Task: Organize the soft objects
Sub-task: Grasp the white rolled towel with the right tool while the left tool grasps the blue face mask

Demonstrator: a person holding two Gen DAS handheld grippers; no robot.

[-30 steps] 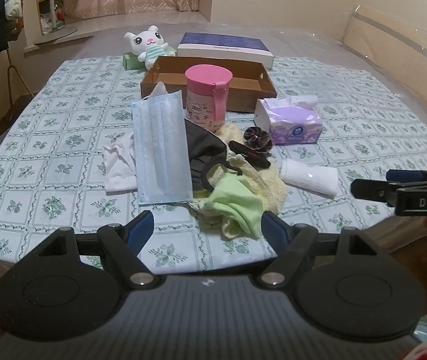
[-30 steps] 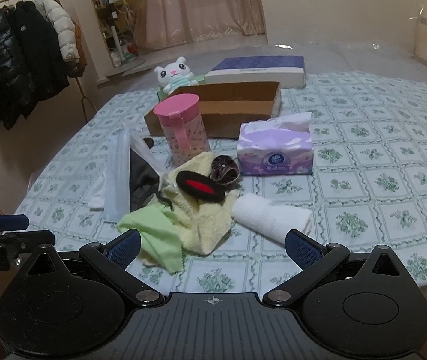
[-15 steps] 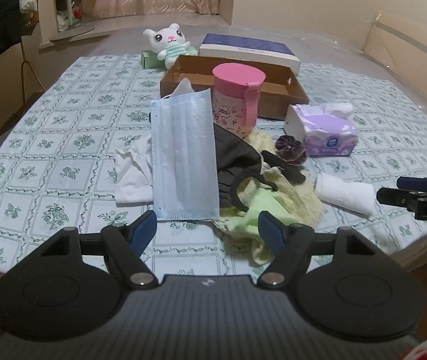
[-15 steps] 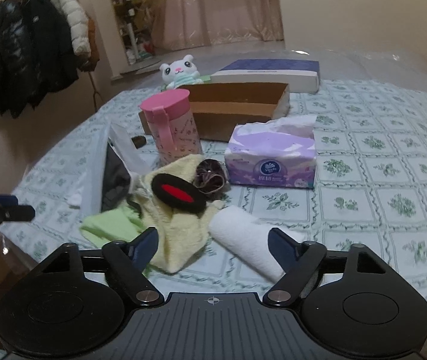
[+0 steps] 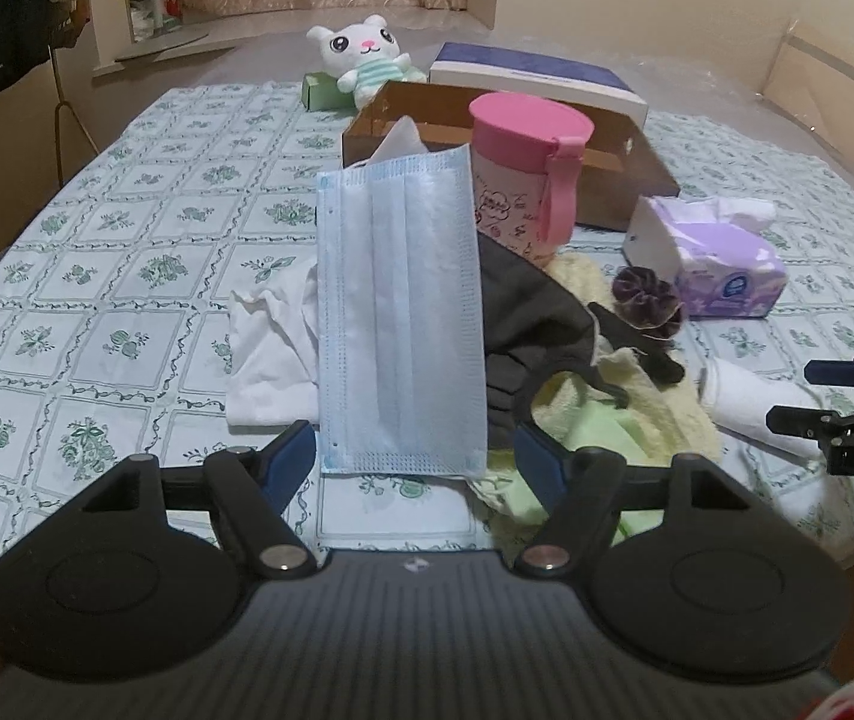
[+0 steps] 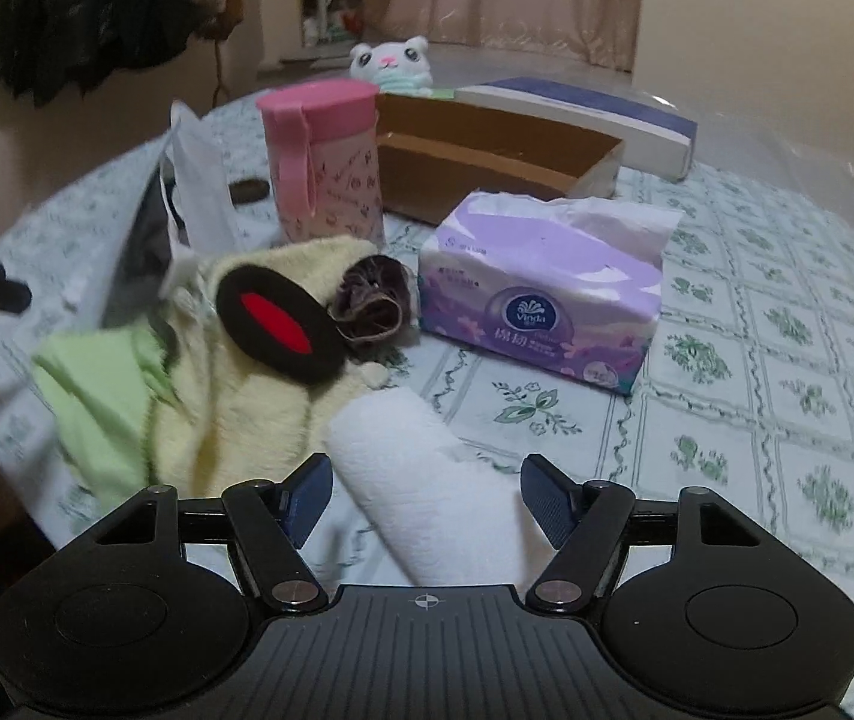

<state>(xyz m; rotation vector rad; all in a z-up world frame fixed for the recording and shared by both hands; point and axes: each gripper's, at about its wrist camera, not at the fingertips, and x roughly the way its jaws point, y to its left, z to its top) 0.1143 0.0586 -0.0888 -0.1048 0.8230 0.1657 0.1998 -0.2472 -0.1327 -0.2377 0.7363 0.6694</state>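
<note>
Approach step: left claw (image 5: 415, 456), spread, frames the blue mask (image 5: 400, 324); right claw (image 6: 424, 492), jaws just narrowing but not pinching, straddles the rolled white towel (image 6: 427, 480). Next: close.

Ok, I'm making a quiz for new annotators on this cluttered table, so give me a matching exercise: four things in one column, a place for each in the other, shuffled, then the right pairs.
Things:
1. blue face mask
2. rolled white towel
3. plush toy
4. dark scrunchie

Places:
A. at the far end of the table, behind the cardboard tray
B. between the open jaws of the right gripper
C. just ahead of the left gripper, propped up over the pile
D. beside the purple tissue pack, on the yellow cloth

Pairs: 1-C, 2-B, 3-A, 4-D
</note>
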